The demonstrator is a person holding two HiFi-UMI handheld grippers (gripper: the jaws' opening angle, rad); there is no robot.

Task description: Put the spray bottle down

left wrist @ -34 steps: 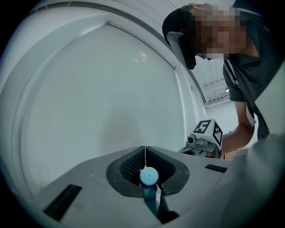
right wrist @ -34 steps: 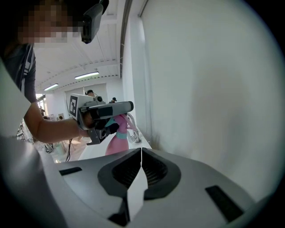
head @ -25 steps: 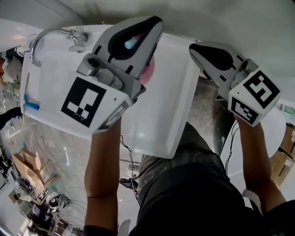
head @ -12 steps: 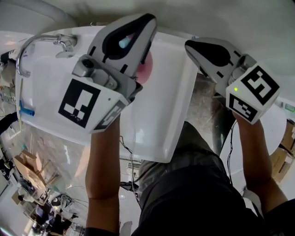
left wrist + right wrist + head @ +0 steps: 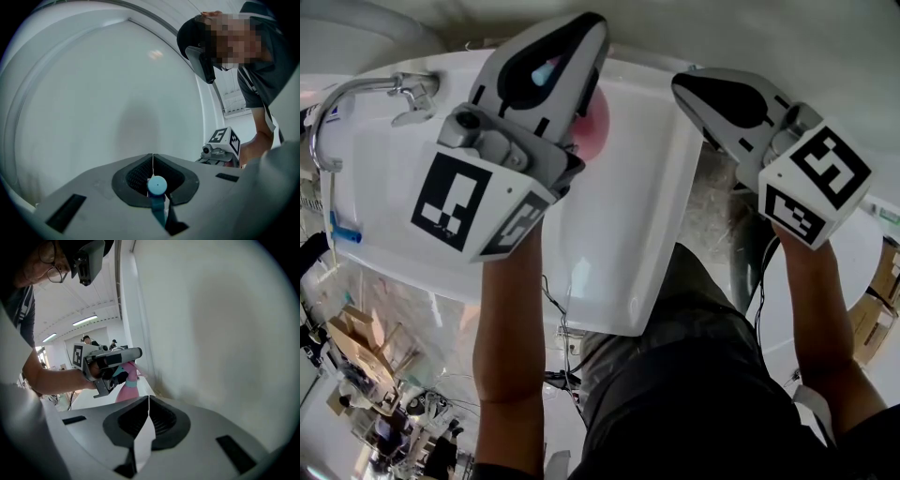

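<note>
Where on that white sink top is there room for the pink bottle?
The sink top is bare toward its near edge, between the left gripper holding the spray bottle and the right gripper. The faucet crowds its left corner.

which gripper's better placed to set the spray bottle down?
Left. The left gripper is shut on the pink spray bottle, whose blue top sits between its jaws, over the white sink top. The right gripper is shut on nothing, off at the sink top's edge.

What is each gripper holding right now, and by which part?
Left gripper holds the pink spray bottle by its blue spray head; right gripper is shut and empty.
</note>
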